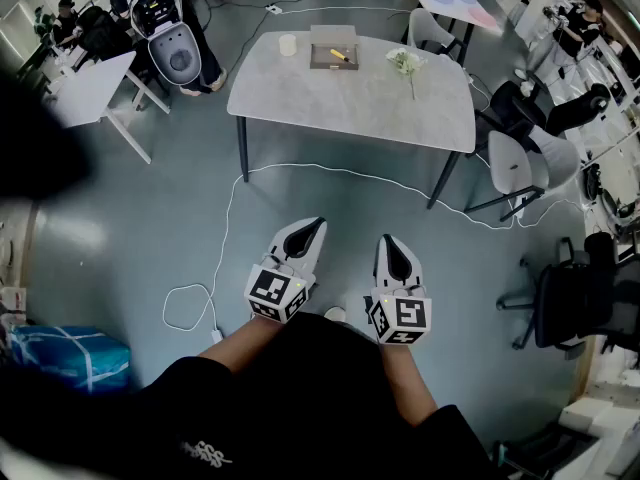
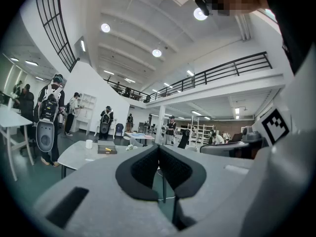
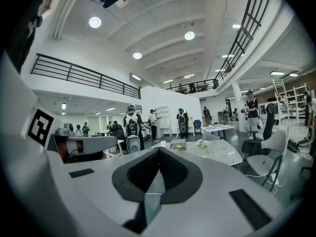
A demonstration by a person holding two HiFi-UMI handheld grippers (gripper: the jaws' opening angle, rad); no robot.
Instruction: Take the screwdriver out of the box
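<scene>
Far ahead, at the back of a grey table (image 1: 350,98), lies a flat open box (image 1: 333,56) holding a yellow-handled screwdriver (image 1: 340,55). Both grippers are held low over the floor, well short of the table. My left gripper (image 1: 314,226) is shut and empty. My right gripper (image 1: 393,242) is shut too, with nothing in it. In the left gripper view the jaws (image 2: 158,147) meet, and the box (image 2: 107,149) shows small on the distant table. The right gripper view has its jaws (image 3: 158,149) together, with the box (image 3: 178,145) beyond them.
A white cup (image 1: 288,44) and a sprig of flowers (image 1: 405,63) share the table. Chairs (image 1: 520,163) stand at its right end and a black office chair (image 1: 575,298) further right. A white cable (image 1: 215,268) loops over the floor. A blue bag (image 1: 70,353) lies left.
</scene>
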